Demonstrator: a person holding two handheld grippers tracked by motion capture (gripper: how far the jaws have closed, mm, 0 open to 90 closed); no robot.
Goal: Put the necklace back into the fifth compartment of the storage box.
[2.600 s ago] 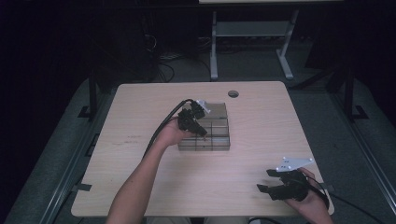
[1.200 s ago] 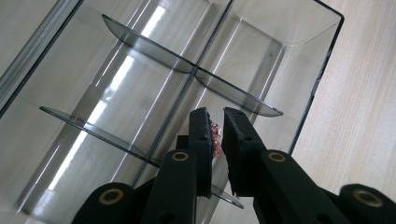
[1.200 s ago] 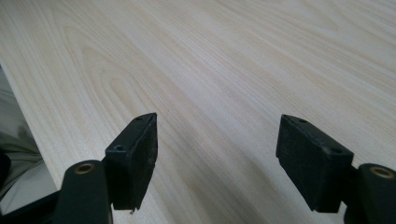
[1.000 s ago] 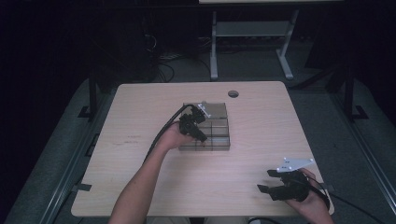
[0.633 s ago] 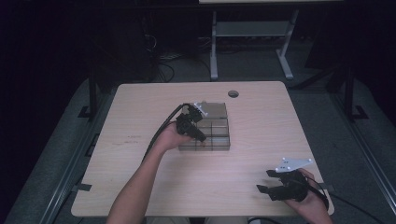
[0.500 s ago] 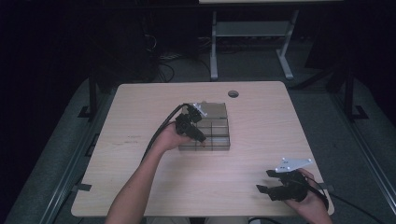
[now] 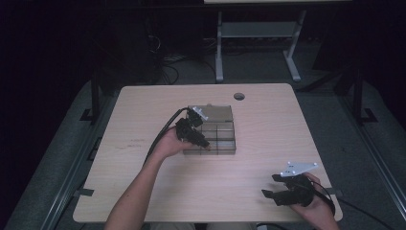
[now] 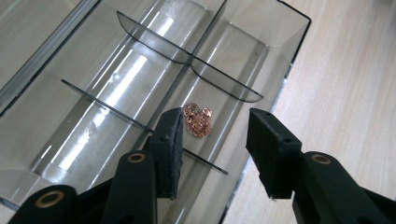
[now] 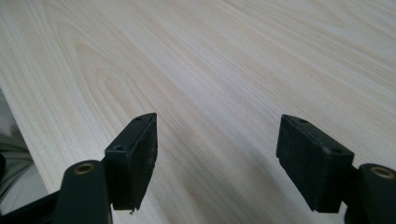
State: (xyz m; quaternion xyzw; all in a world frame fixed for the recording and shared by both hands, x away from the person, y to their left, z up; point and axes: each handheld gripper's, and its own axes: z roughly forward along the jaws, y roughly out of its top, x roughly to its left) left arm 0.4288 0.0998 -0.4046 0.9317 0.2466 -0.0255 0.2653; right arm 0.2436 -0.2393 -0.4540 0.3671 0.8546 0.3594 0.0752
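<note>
Organizer box (image 8: 140,60): clear smoky grey. Small pieces (image 8: 197,120) inside: coppery, apparently metallic. Desk (image 9: 224,60): pale wood grain; fingers (image 8: 275,154) black.

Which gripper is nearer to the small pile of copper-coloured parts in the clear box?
The left gripper: its jaws, just opened, hang right over the copper pile inside the clear box. The right gripper is far away, over bare table.

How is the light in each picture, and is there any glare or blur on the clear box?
High view: the table is lit and the room behind is dark. Left gripper view: bright glare streaks on the clear box; the copper pieces are sharp. Right gripper view: even light, with soft shadows on the wood.
</note>
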